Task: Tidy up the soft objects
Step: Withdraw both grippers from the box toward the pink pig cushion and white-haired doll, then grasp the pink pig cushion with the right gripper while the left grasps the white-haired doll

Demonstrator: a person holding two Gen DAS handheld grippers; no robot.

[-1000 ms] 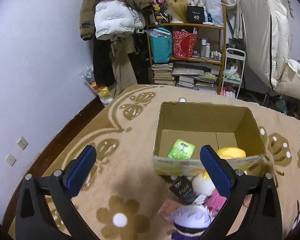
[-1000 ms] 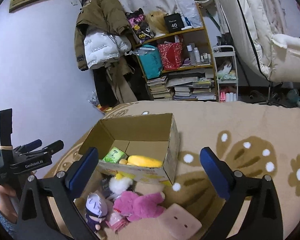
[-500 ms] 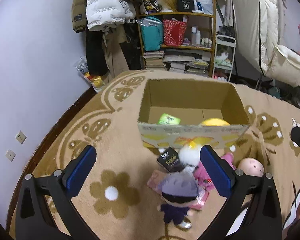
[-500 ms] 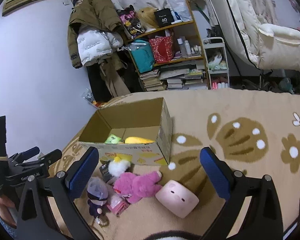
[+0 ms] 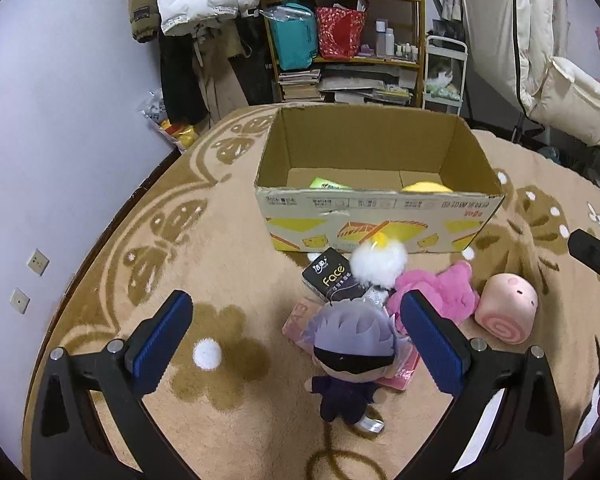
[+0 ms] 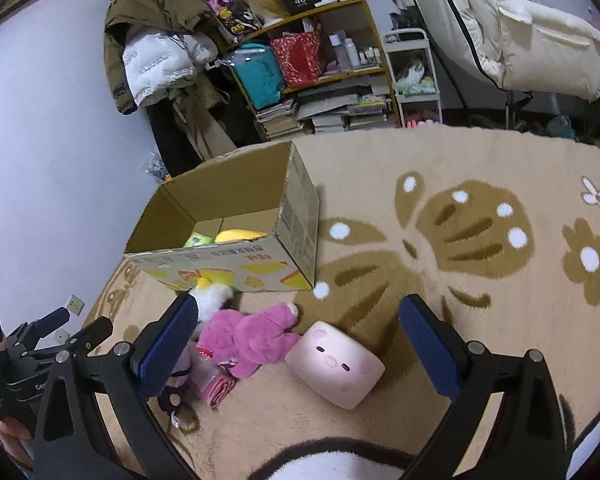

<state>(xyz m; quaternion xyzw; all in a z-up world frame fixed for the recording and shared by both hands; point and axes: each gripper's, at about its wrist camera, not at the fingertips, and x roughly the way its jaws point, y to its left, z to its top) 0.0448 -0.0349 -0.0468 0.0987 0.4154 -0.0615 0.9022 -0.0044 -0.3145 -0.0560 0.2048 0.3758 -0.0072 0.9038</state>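
Fingers of both grippers stand spread wide with nothing between them: we hold the left gripper (image 5: 296, 336) above the grey-haired doll (image 5: 350, 356) and the right gripper (image 6: 296, 338) above the pink plush (image 6: 248, 334) and pig cushion (image 6: 336, 364). These soft items lie on the carpet (image 6: 480, 320) just in front of the cardboard box (image 5: 380, 216). A white fluffy toy (image 5: 378, 266) touches the box's front wall; a yellow item (image 6: 238, 235) lies inside.

box (image 5: 380, 216): brown card, yellow print on near side
rug (image 5: 228, 248): beige, brown flowers, white dots
bear (image 6: 246, 336): pink
pig (image 6: 336, 364): pale pink
doll (image 5: 352, 344): grey hair, dark clothes
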